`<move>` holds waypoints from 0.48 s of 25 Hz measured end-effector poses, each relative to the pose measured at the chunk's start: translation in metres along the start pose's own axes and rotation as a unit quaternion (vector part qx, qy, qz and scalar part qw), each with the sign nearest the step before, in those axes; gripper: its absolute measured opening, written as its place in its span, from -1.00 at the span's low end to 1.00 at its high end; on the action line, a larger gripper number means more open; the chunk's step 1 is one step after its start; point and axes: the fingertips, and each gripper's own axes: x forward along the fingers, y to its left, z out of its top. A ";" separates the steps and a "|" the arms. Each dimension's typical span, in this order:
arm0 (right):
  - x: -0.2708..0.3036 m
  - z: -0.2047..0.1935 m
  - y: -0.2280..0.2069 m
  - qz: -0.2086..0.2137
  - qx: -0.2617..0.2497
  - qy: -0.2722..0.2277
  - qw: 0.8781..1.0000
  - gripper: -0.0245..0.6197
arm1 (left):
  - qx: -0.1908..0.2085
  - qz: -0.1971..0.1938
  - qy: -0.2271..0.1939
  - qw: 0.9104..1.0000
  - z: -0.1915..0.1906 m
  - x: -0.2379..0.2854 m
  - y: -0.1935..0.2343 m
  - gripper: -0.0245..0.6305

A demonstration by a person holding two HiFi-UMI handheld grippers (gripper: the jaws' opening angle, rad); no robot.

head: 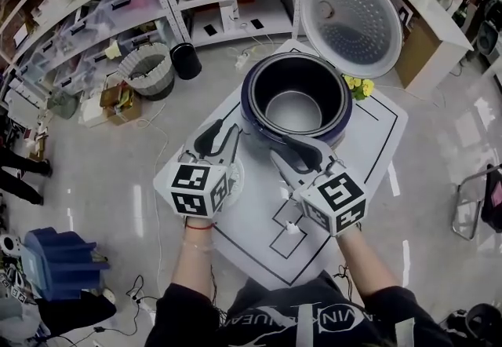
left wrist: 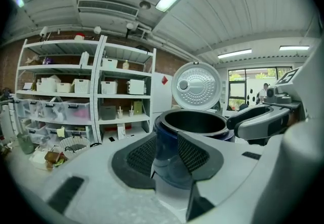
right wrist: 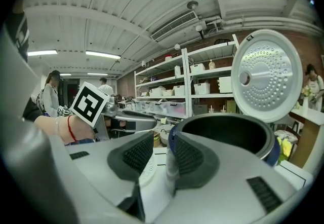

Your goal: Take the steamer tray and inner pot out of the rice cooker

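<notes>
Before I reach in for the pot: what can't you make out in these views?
- White round item on the white table: head view, left gripper covers most of it; right gripper view, jaws cut it off. Steamer tray or not, unclear.
- Dark blue rice cooker, inside floor: both gripper views, its own wall hides it.
- Yellow item behind the cooker: head view, too small.

left claw [head: 223, 136]: jaws apart, empty | right claw [head: 294, 151]: jaws apart, empty
</notes>
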 end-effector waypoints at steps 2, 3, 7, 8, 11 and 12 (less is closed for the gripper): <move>-0.004 0.004 -0.010 -0.005 0.001 -0.007 1.000 -0.54 | -0.003 -0.003 -0.004 1.000 0.005 0.006 -0.005 -0.57; -0.006 0.006 -0.014 -0.008 0.002 -0.010 1.000 -0.54 | -0.007 -0.004 -0.007 1.000 0.008 0.008 -0.008 -0.57; -0.013 0.012 -0.037 -0.032 0.004 -0.018 0.999 -0.54 | -0.018 -0.013 -0.015 1.000 0.017 0.019 -0.015 -0.57; -0.015 0.012 -0.045 -0.041 0.005 -0.019 0.999 -0.54 | -0.020 -0.016 -0.016 1.000 0.019 0.022 -0.018 -0.57; -0.023 0.012 -0.067 -0.065 0.008 -0.022 0.998 -0.54 | -0.022 -0.018 -0.016 0.999 0.023 0.030 -0.024 -0.54; -0.025 0.012 -0.074 -0.072 0.009 -0.022 0.997 -0.54 | -0.021 -0.018 -0.015 0.999 0.024 0.033 -0.026 -0.54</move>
